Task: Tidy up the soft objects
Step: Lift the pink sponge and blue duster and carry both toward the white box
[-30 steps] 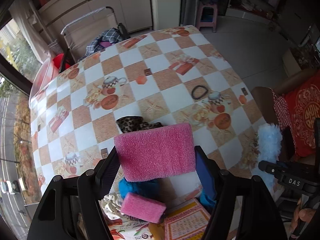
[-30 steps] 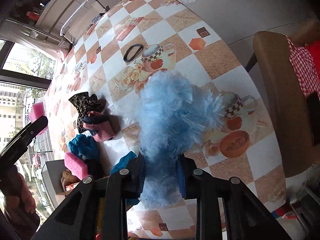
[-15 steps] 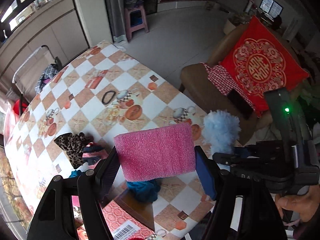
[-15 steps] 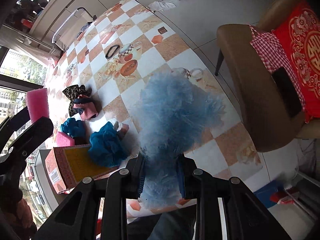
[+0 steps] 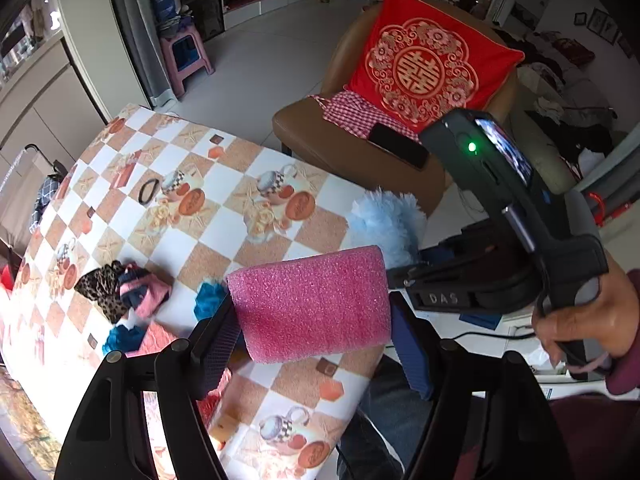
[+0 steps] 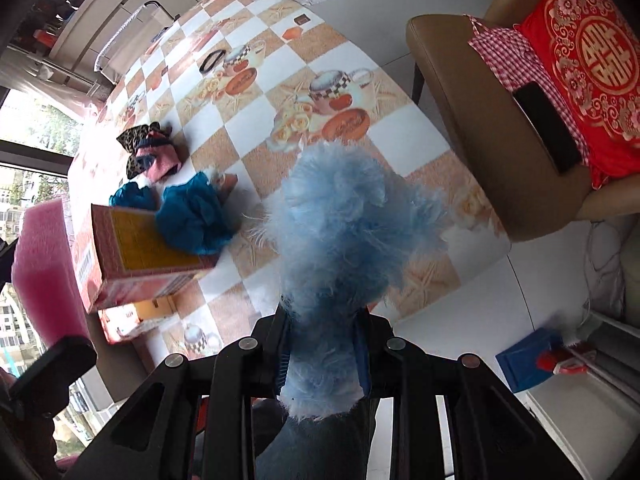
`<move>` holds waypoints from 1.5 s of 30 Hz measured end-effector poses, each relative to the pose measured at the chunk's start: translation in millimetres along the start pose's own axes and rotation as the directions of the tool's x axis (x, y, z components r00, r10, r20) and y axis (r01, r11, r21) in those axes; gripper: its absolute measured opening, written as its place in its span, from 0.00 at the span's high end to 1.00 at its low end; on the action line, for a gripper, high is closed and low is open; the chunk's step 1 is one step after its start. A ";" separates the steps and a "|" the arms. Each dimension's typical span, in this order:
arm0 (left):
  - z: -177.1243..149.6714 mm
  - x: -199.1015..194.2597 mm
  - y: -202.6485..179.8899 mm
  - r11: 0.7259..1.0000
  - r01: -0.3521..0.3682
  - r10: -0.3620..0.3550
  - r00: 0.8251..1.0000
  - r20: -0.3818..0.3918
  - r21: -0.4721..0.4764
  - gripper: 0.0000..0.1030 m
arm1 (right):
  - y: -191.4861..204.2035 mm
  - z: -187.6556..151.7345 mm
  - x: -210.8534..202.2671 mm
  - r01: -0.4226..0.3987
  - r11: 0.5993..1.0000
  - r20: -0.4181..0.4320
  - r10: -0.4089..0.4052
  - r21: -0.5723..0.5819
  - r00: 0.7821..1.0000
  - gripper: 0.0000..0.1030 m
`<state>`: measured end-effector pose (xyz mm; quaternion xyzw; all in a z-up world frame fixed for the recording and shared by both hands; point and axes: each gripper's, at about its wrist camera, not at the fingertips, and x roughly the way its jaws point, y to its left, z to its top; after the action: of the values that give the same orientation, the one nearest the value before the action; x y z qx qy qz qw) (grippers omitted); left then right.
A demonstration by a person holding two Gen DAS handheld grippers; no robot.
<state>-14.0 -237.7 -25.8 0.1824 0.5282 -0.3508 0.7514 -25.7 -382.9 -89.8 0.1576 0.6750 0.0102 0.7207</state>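
- Left tongs (image 5: pixel 314 322) pinch the pink foam block (image 5: pixel 310 304) by its ends; light and squashy, so it needs only gentle pressure.
- Right tongs (image 6: pixel 322 354) clamp the blue fluffy duster (image 6: pixel 344 232) low on its body; it looks limp and weightless.

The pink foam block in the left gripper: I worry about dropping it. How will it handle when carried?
The pink foam block looks porous, so probably light for its size. It spans the left gripper and keeps its shape, so likely springy, not floppy. Its rough surface should resist slipping.
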 end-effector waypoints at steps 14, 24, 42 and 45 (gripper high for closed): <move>-77.8 -23.6 3.3 0.999 -0.026 0.025 0.999 -0.023 -0.028 0.27 | 45.0 -49.5 8.7 -0.044 0.992 -0.043 0.039 -0.118 0.998 0.73; -125.3 -41.9 30.7 0.989 -0.083 0.080 0.997 -0.023 -0.125 0.27 | 87.9 -69.4 17.8 -0.067 0.957 -0.100 0.040 -0.281 0.994 0.73; -176.4 -59.6 59.1 0.938 -0.139 0.134 0.990 -0.036 -0.319 0.27 | 160.3 -97.1 30.8 -0.117 0.839 -0.162 0.035 -0.532 0.986 0.73; -182.4 -61.3 63.1 0.930 -0.144 0.140 0.990 -0.037 -0.339 0.27 | 169.6 -99.1 34.4 -0.122 0.823 -0.171 0.031 -0.555 0.985 0.73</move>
<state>-102.0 -56.2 -43.8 0.0896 0.5709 -0.1980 0.7917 -85.7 -192.7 -86.2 -0.0361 0.6886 0.2499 0.6797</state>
